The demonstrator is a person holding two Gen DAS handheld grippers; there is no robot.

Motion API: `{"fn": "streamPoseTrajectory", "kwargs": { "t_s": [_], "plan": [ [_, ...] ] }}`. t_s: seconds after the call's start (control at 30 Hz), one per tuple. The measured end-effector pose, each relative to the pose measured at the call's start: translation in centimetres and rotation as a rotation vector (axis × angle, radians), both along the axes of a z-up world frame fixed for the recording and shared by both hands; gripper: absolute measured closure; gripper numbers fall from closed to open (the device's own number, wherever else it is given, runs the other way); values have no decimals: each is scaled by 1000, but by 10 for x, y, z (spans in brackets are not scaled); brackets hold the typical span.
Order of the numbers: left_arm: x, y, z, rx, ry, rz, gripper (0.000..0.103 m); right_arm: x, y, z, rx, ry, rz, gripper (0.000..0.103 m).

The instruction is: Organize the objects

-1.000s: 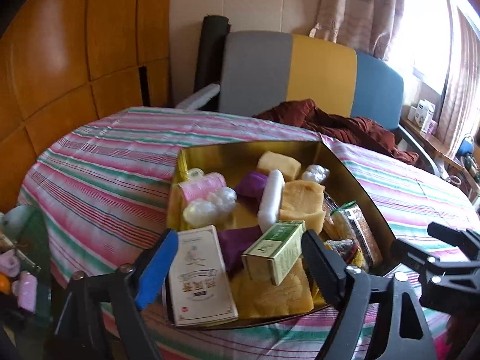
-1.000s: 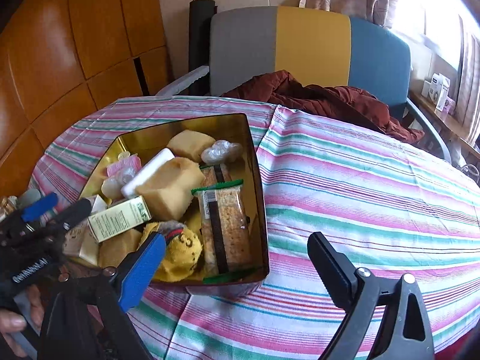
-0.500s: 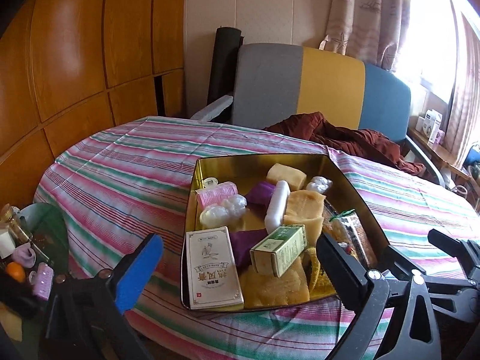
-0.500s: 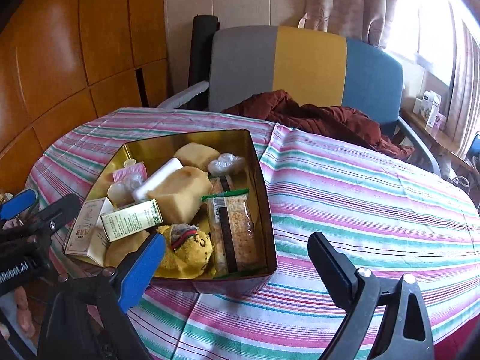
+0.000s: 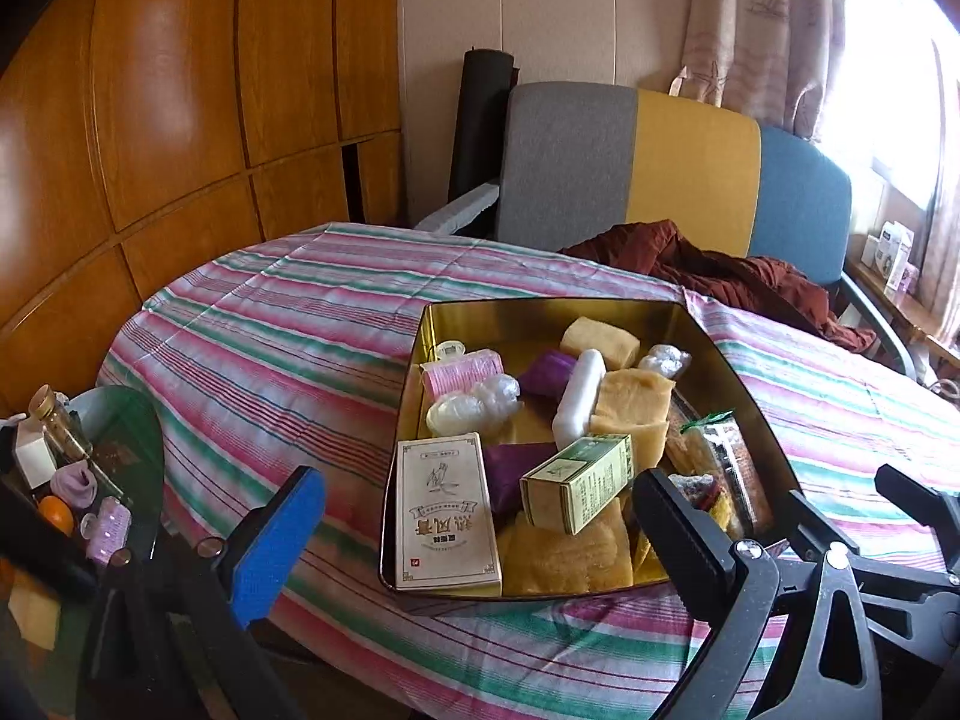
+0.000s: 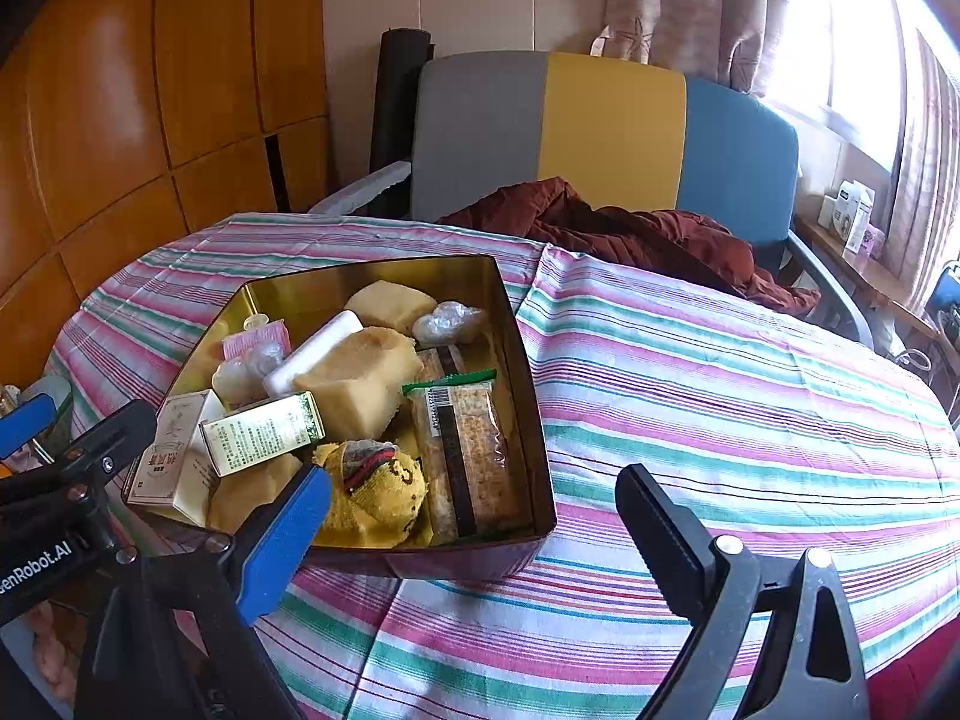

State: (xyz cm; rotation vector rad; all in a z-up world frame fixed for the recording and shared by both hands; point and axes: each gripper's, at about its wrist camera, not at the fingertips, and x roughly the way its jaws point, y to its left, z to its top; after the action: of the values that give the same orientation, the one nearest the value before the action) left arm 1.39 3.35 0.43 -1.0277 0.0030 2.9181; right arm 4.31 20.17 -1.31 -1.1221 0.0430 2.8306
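Observation:
A gold tin box (image 5: 540,315) (image 6: 510,324) sits on the striped tablecloth, full of several items: a cream carton (image 5: 447,510), a green carton (image 5: 579,480) (image 6: 261,432), a white case (image 5: 579,387), yellow sponges (image 6: 360,381), a cracker pack (image 6: 465,456), a yellow sock (image 6: 372,495). My left gripper (image 5: 477,534) is open and empty, at the box's near edge. My right gripper (image 6: 474,531) is open and empty, by the box's near right corner.
The round table (image 6: 720,396) has bare striped cloth to the right of the box. A tricolour chair (image 6: 600,132) with a dark red garment (image 6: 630,234) stands behind. A small glass side table (image 5: 78,468) with small bottles is at my left.
Both grippers have drawn back and up from the box; the box now looks smaller and further off. Both stay open and empty.

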Motion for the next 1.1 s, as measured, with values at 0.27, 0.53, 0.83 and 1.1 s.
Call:
{"fn": "streamPoseTrajectory", "kwargs": {
  "t_s": [0.27, 0.53, 0.83, 1.1],
  "plan": [
    [1, -4, 2, 24, 10, 1, 0, -2, 0, -2, 5, -10, -8, 5],
    [2, -5, 2, 24, 12, 2, 0, -5, -4, -4, 15, -24, 2, 5],
    [0, -8, 1, 28, 7, 11, 0, -6, -7, -6, 20, -33, 12, 5],
    [0, -12, 1, 32, 25, 22, 0, -11, -10, -5, 23, -31, 26, 5]
  ]
}}
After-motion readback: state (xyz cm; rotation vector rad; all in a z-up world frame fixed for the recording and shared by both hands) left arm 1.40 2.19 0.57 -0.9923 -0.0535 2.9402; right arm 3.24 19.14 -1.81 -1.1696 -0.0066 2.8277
